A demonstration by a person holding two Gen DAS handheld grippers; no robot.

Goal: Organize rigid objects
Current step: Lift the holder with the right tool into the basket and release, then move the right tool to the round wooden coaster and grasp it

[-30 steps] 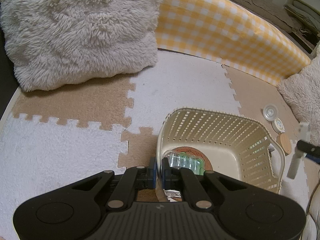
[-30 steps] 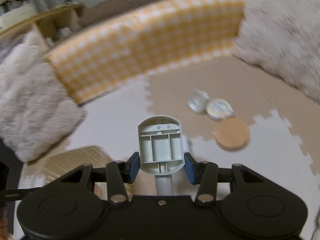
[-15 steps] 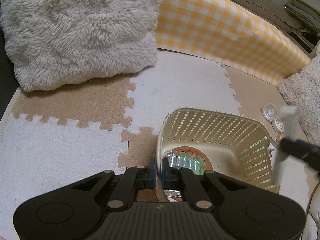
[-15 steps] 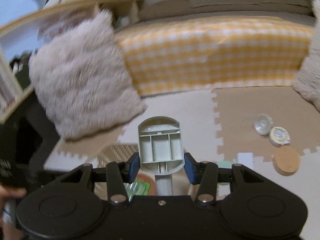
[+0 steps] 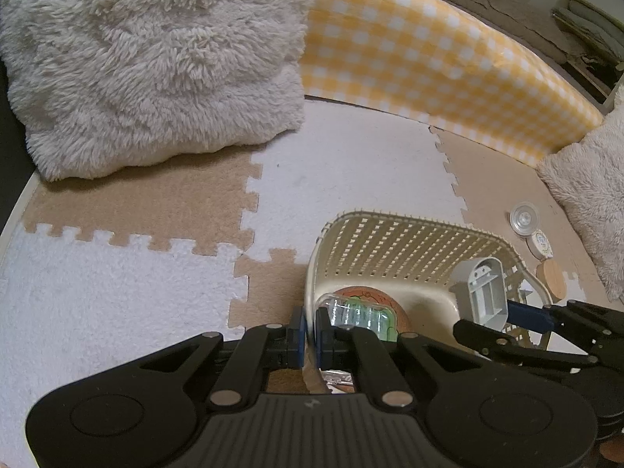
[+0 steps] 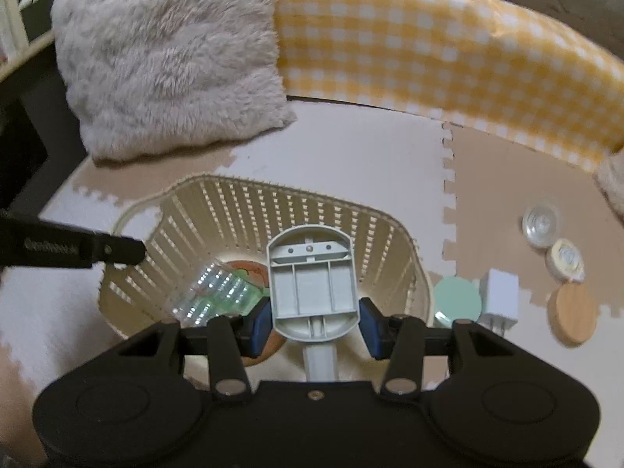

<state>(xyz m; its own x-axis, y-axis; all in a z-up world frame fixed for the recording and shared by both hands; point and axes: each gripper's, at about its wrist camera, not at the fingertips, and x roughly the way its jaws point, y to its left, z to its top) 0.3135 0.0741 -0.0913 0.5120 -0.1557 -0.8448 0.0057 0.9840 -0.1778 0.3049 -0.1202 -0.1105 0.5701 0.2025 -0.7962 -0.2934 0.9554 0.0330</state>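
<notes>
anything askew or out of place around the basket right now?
Nothing damaged or spilled. Five small things lie loose on the mat right of the basket: clear lid, cream tin, cork disc, white adapter, mint lid. The basket seems tilted, its rim pinched by the left gripper.

A grey ribbed plastic piece (image 6: 312, 284) hangs over the cream slatted basket (image 6: 273, 210), which holds a clear green-tinted pack (image 6: 218, 292) atop an orange disc (image 6: 249, 267).
</notes>
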